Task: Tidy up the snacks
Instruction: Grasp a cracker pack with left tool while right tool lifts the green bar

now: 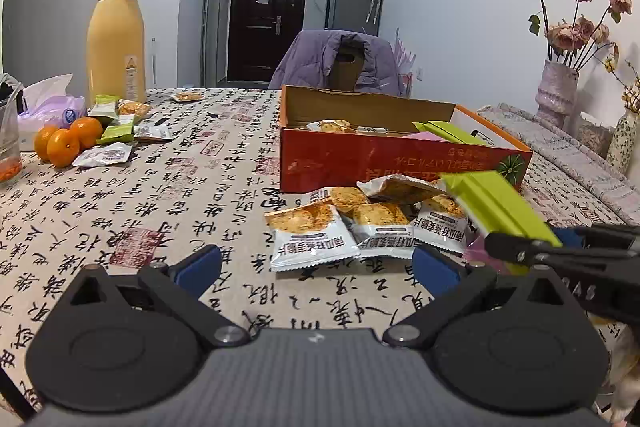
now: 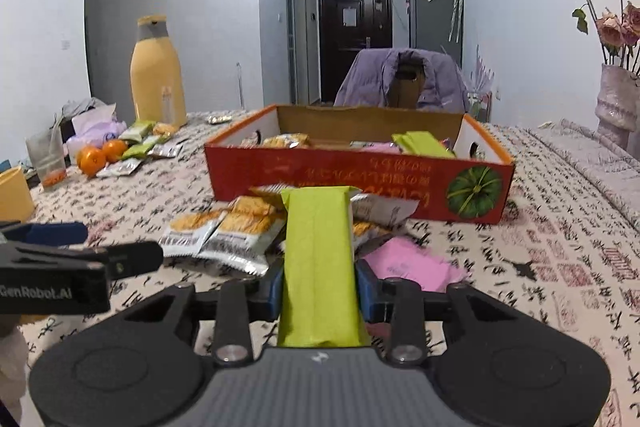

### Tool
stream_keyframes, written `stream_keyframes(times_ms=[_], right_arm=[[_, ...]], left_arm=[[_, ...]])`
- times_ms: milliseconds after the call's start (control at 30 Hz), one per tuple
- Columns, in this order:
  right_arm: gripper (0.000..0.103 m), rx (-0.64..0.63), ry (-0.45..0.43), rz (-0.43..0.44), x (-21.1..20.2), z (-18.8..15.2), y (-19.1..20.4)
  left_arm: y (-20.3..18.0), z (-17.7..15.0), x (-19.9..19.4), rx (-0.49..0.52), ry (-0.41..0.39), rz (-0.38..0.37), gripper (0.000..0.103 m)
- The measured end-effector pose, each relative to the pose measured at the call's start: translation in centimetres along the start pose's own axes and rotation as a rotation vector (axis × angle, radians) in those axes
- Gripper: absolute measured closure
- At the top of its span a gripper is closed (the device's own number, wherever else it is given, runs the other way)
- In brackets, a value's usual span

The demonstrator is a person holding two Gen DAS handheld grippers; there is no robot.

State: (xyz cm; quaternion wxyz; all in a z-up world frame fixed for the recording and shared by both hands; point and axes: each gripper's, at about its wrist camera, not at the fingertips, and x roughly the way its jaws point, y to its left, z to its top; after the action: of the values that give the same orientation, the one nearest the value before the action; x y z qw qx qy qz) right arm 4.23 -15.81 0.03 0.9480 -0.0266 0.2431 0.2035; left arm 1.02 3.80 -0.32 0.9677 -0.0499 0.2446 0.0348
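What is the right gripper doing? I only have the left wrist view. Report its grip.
Observer: The right gripper is shut on the green packet, with its fingers clamping both long edges.
Operator: Tell me what lies beside it.
Observer: A pink packet lies flat just right of the fingers.
Operator: Check the far left.
Observer: A yellow cup stands there, cut off by the frame edge.

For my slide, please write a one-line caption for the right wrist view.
Right gripper holds a green snack packet before the red cardboard box, above crisp packets and a pink packet.
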Motion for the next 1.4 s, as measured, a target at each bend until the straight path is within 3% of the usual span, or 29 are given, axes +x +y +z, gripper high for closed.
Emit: stream_keyframes(times_ms=[500,867,967,1200,1400], right_arm=[[0.068,0.067,-0.063,-0.031,1.2,1.8,-6.2],[0.068,0.11,-0.057,-0.037,2.6,1.2,-8.9],[0.068,0.116,-0.056,-0.036,2.8,1.1,-9.0],[0.068,0.119,-0.048,-0.039,2.8,0.8,-8.7],[0.068,0.117,-0.045,-0.045,2.8,0.7,-8.6]], left_arm=[[-3.3,1.4,4.2,0.021,0.049,-0.019,0.0],[-1.4,3.1,5.5,-0.011,0.045,0.091,0.0],[-0.4,3.4,6.2,-0.02,0.071,0.13,0.0],[1.1,3.4,8.6,-0.054,0.158,0.136,0.001],[0.8,2.6,9.9,-0.044,0.205,0.141,0.011]])
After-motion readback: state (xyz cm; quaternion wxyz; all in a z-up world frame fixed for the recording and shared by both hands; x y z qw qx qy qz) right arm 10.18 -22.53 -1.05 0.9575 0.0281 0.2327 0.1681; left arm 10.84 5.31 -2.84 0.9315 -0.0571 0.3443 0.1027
